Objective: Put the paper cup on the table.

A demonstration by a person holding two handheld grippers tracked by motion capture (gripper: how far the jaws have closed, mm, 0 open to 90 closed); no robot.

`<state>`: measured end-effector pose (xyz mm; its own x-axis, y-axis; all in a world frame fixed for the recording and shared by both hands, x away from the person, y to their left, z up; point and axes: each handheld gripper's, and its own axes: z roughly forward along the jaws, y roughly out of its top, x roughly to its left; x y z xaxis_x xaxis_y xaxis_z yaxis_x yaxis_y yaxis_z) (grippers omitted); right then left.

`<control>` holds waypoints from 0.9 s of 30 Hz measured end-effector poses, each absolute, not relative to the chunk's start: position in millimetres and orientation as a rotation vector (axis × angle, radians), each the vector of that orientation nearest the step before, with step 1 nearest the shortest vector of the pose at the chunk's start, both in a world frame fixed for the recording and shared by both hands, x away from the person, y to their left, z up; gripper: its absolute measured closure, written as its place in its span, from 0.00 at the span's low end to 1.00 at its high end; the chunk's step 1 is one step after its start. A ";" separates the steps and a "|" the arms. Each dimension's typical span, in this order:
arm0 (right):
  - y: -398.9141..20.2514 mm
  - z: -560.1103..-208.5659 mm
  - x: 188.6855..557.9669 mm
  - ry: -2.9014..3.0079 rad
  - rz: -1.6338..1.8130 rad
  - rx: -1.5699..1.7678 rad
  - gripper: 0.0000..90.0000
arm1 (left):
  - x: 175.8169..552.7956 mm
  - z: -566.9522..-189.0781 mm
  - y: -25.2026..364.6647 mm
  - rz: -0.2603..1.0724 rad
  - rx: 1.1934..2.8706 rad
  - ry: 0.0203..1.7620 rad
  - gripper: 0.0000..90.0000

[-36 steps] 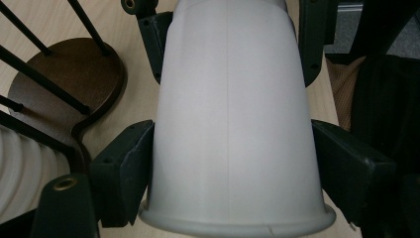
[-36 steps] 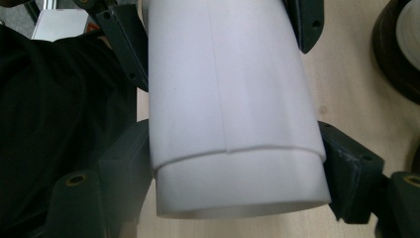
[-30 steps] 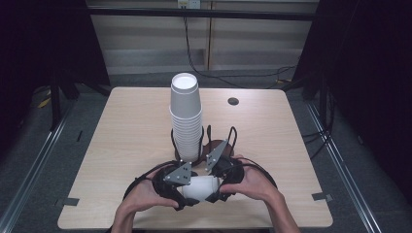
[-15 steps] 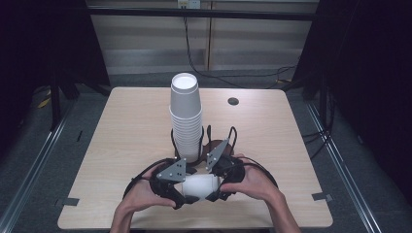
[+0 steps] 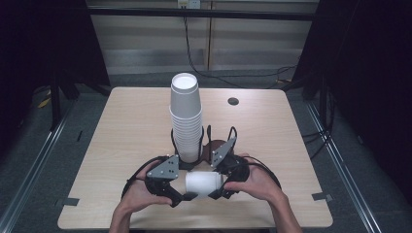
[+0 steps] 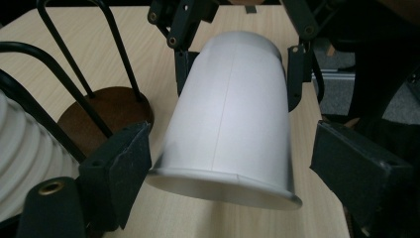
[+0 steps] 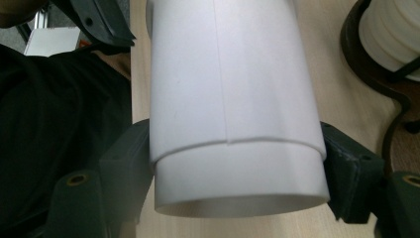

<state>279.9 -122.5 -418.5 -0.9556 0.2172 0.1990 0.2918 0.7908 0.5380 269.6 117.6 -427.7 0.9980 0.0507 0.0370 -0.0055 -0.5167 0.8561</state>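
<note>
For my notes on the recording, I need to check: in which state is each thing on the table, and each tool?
Stack of cups: upright, upside down, nested in the holder.
Wire holder: standing on the table, loaded with the stack.
Single cup: on its side between both tools.
Left tool: open around the cup's rim; its jaws have just been opening.
Right tool: shut on the cup's other end.

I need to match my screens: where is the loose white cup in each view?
High view: cup lies sideways at bottom centre, between both grippers.
Left gripper view: cup at centre, rim nearest the camera.
Right gripper view: cup at centre, between the pads.
Shared landmark: the cup stack in its wire holder.
</note>
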 end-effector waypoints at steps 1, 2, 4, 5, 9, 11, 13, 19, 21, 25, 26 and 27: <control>-124.2 -419.4 279.7 -2.853 -0.890 -0.421 0.27 | 269.4 -427.6 118.2 0.069 2.104 0.039 0.18; -125.4 -419.7 279.8 -2.851 -0.896 -0.422 0.27 | 269.3 -427.1 119.6 0.072 2.100 0.050 0.17; -127.8 -421.3 279.8 -2.850 -0.903 -0.446 0.27 | 269.0 -427.0 121.3 0.064 2.075 0.066 0.18; -129.7 -422.2 280.0 -2.850 -0.912 -0.448 0.27 | 269.4 -426.9 122.6 0.061 2.067 0.063 0.18; -134.9 -423.1 279.1 -2.838 -0.925 -0.481 0.27 | 270.7 -427.8 128.1 0.076 2.032 0.097 0.18; -137.8 -422.5 278.9 -2.835 -0.945 -0.490 0.27 | 271.3 -429.1 130.8 0.071 2.022 0.109 0.17; -140.8 -422.4 279.0 -2.829 -0.980 -0.494 0.27 | 271.2 -430.3 133.1 0.067 2.004 0.124 0.17; -146.6 -423.7 278.5 -2.804 -1.052 -0.536 0.27 | 270.6 -434.6 140.0 0.069 1.955 0.153 0.17; -147.4 -423.8 278.3 -2.800 -1.073 -0.544 0.27 | 270.5 -436.7 141.3 0.059 1.945 0.163 0.17; -148.6 -425.3 278.8 -2.784 -1.113 -0.561 0.27 | 269.7 -439.1 144.4 0.066 1.927 0.177 0.17; -148.9 -425.4 278.5 -2.777 -1.129 -0.569 0.27 | 269.4 -439.6 145.1 0.064 1.916 0.179 0.17; -149.4 -425.6 278.5 -2.768 -1.149 -0.568 0.27 | 268.9 -440.0 146.0 0.058 1.909 0.182 0.17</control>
